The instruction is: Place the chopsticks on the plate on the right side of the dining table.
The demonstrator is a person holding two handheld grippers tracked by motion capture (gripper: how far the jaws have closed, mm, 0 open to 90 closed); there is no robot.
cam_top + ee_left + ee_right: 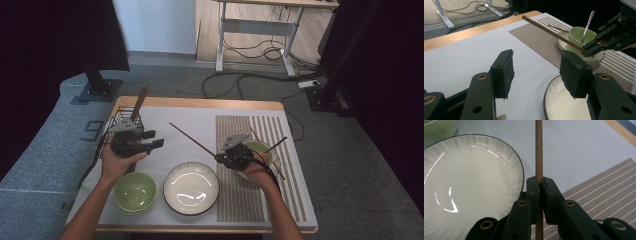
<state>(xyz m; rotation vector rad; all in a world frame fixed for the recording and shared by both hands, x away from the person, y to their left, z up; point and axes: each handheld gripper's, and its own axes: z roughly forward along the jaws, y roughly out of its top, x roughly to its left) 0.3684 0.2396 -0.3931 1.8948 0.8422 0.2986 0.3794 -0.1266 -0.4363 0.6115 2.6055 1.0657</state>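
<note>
My right gripper (220,158) (539,182) is shut on a brown wooden chopstick (192,139) (539,150), which slants up and to the left over the white table cover. In the left gripper view the same chopstick (549,30) runs to the right gripper (589,51) beside a green cup. My left gripper (154,139) (537,72) hovers open near the wire basket, with nothing between its jaws. A white plate (191,188) (564,105) (469,182) lies at the front middle, below both grippers.
A black wire basket (121,120) at the back left holds a wooden utensil (140,102). A green bowl (135,192) sits front left. On the striped placemat (247,200) a green cup (579,35) with a spoon (587,22) stands on a saucer, with another chopstick beside it.
</note>
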